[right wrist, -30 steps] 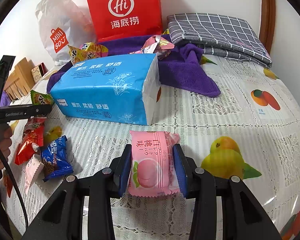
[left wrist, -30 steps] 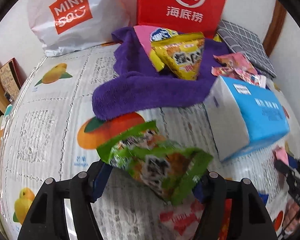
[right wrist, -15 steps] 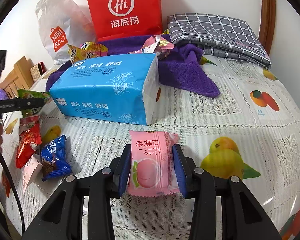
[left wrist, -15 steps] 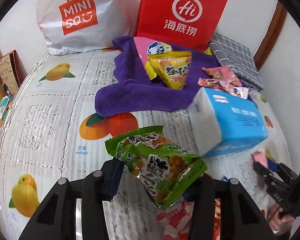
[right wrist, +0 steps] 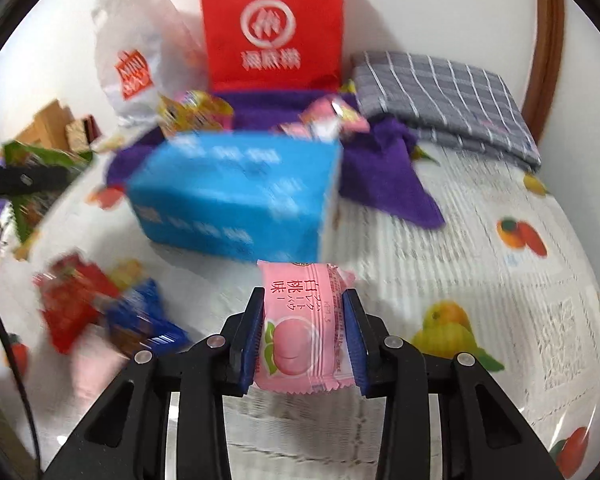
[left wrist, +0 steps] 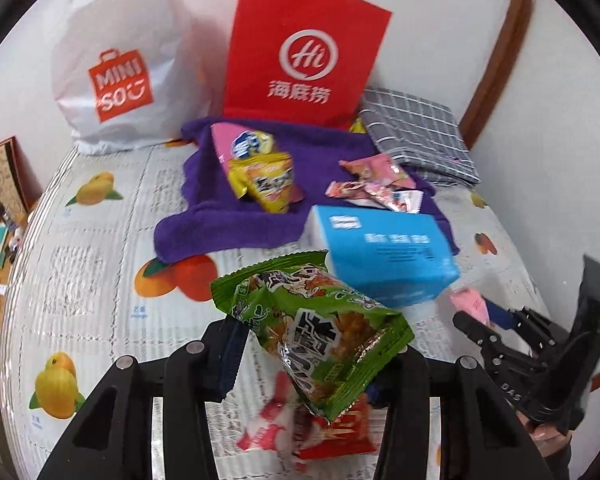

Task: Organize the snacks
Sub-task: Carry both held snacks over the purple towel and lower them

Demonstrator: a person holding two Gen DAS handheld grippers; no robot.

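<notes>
Blurred red packet (left wrist: 340,428) sits half-hidden beneath held green snack bag (left wrist: 320,332).

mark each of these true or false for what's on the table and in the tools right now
1. The left tool holds a green snack bag. True.
2. The right tool holds a blue packet. False: it grips a pink peach snack.
3. The blue tissue pack lies in front of the purple towel. True.
4. The yellow snack bag sits on the grey checked cloth. False: it sits on the purple towel.
5. The red paper bag stands against the wall beside a white plastic bag. True.
</notes>
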